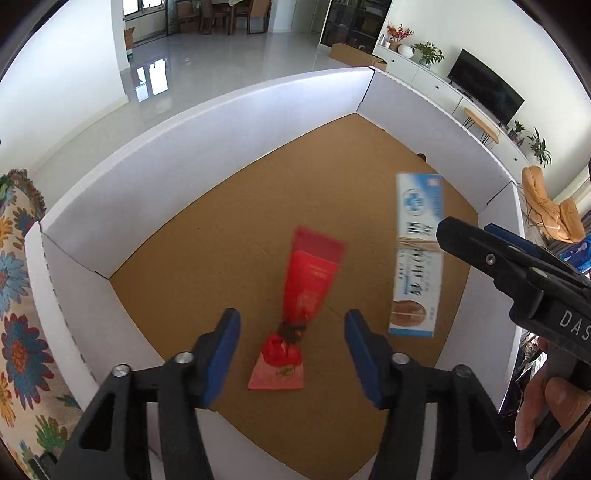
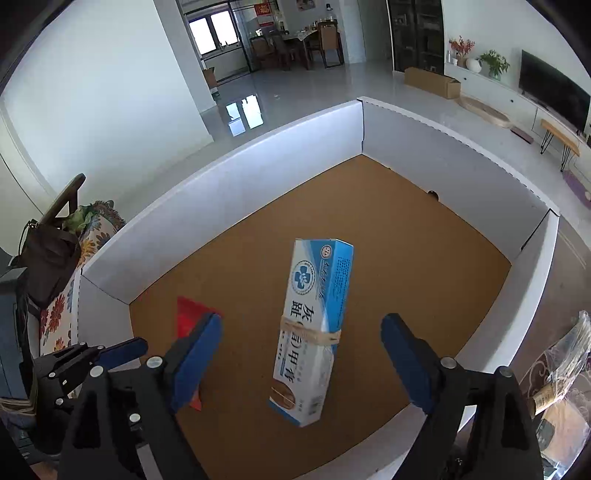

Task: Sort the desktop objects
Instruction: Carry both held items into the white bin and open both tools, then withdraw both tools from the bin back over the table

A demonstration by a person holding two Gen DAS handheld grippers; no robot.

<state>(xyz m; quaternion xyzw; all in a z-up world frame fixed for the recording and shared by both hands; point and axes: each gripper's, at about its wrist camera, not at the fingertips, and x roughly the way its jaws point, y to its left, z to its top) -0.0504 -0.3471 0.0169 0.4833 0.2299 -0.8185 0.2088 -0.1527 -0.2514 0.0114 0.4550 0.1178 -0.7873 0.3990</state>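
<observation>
One white-walled box [image 1: 207, 147] holds two items: one red packet [image 1: 306, 284] at six o'clock, one blue carton [image 2: 314, 325] at three. Left gripper [image 1: 291, 354] and right gripper [image 2: 301, 365] both gape, gripping nothing.

A glossy pale floor [image 2: 295, 92] is seen, with window light reflected in it. White walls [image 2: 92, 92] enclose the room. A window [image 2: 210, 31] is set at the far end, beside a dining table [image 2: 299, 37] with wooden chairs [image 2: 328, 42]. A dark cabinet [image 2: 417, 33] is placed against the far wall. A television [image 2: 554, 101] is mounted above a white sideboard [image 2: 491, 92] bearing plants [image 2: 493, 62]. A cardboard box [image 2: 432, 83] is laid on the floor.
</observation>
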